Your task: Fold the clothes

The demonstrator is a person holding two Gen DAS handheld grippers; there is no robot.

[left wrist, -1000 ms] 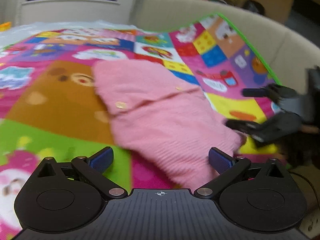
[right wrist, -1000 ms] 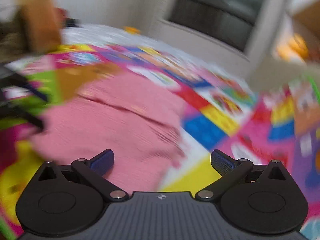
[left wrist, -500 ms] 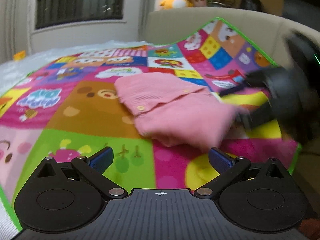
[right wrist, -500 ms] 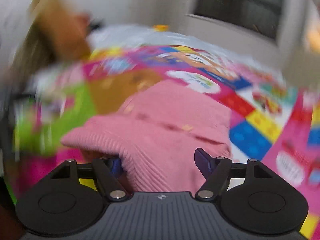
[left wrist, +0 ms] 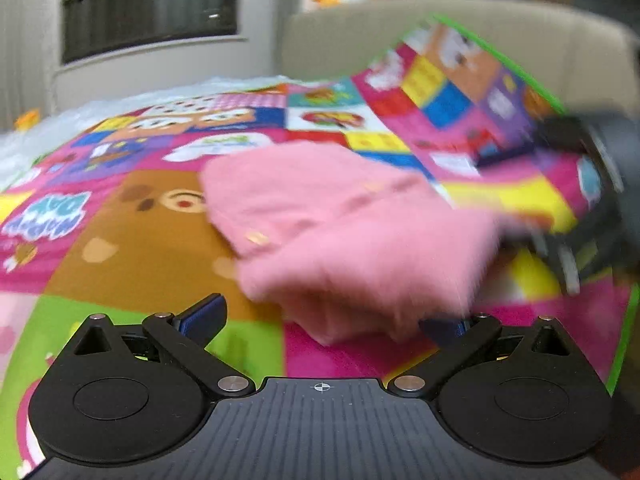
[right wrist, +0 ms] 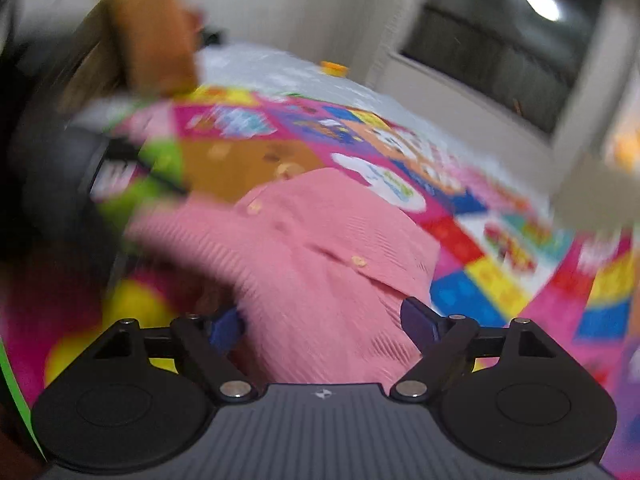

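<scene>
Left wrist view: the pink cardigan point(left wrist: 344, 232) lies between the wide-spread fingers of the left gripper point(left wrist: 320, 316), ungripped; the right gripper point(right wrist: 324, 320) likewise straddles its near edge, fingers apart.

Pink garment point(left wrist: 352, 236): larger in left wrist frame than half a second ago, near edge now between left gripper point(left wrist: 320, 320) fingers.

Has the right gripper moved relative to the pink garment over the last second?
Yes. The right gripper has closed in: a second ago it hovered beside the pink garment over the mat; now the garment's near edge lies between its open fingers.
</scene>
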